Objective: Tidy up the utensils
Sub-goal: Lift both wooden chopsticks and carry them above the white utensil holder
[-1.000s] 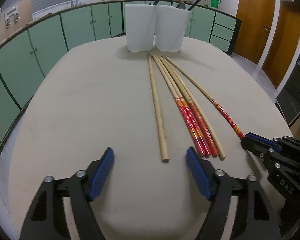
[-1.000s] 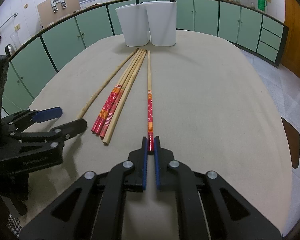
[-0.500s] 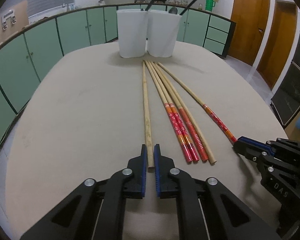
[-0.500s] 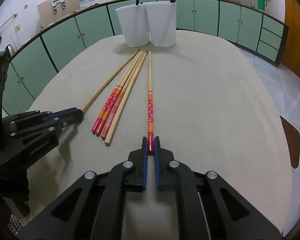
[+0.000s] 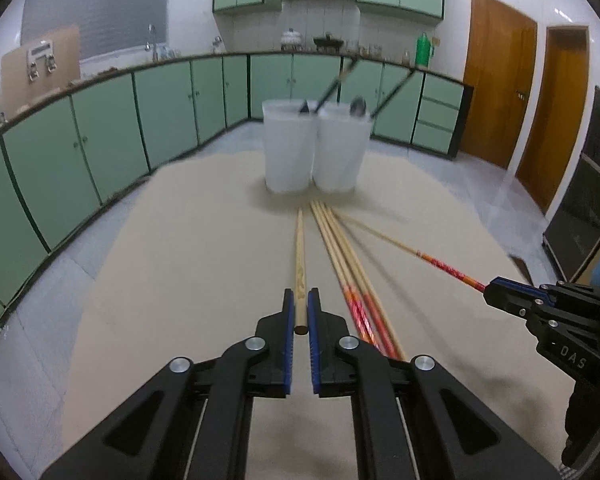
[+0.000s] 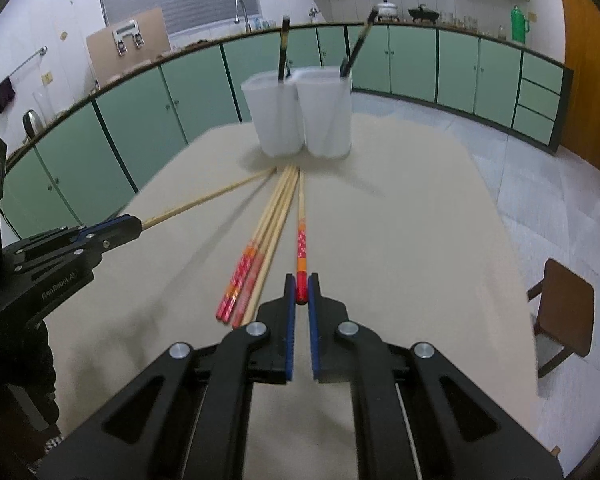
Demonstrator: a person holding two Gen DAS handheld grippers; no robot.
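So two chopsticks are being held at once here, one per gripper. The left gripper is clamped on the blunt end of a plain wooden chopstick, which is pinched between the blue pads and runs straight ahead toward the containers. In the right wrist view the same stick is seen stretching diagonally across the table from that gripper.

The right gripper is clenched on the red-tipped end of a patterned chopstick, with red and orange bands near the grip and bare wood further out. From the left wrist it is spotted off to the right side, the stick angled toward the containers.

Three more chopsticks are left lying on the beige table between the two held ones, packed side by side, red ends toward the cameras. Whether the far tips of the held sticks are touching the table can't really be told, it's all a bit blurred.

Two white containers are parked at the far end, touching each other, each with a dark-handled utensil leaning out. Green cabinets are wrapped around the room, and a brown stool is seen beside the table on the right.
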